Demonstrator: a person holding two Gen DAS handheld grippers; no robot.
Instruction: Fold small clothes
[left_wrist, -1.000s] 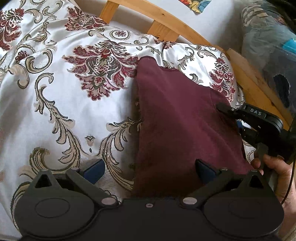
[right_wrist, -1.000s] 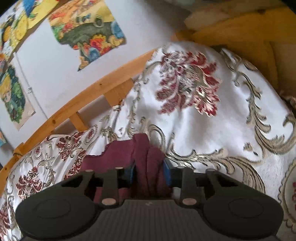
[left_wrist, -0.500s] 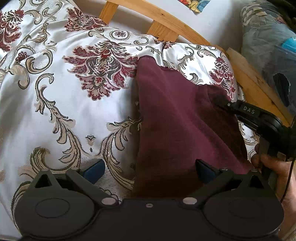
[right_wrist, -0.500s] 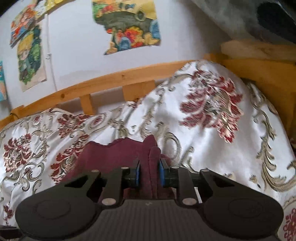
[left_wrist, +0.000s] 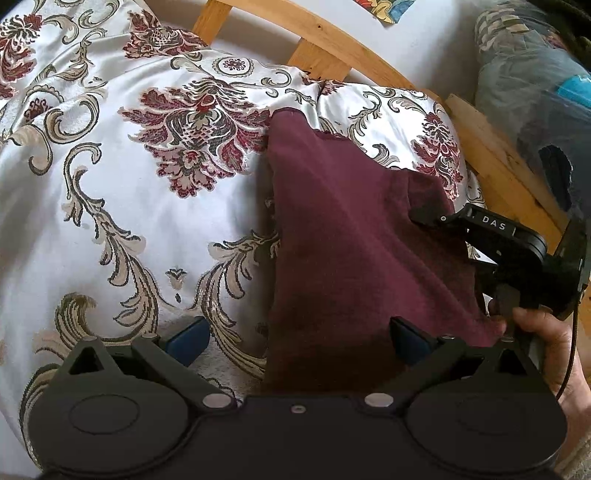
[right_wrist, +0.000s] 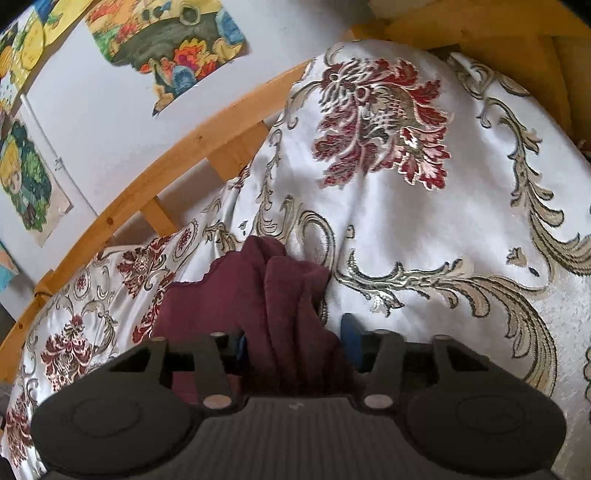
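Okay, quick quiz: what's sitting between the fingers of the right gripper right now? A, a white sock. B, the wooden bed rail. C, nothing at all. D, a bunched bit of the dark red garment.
D: in the right wrist view a bunched fold of the dark red garment sits between the fingers of the right gripper, whose jaws are opening.

Bedspread (left_wrist: 147, 229) left of the cloth (left_wrist: 351, 258) lies bare and passable. The wooden rail (left_wrist: 332, 44) blocks the far side; a bag (left_wrist: 535, 92) crowds the far right.

Right tongs (right_wrist: 295, 347) opening around maroon cloth (right_wrist: 280, 295).
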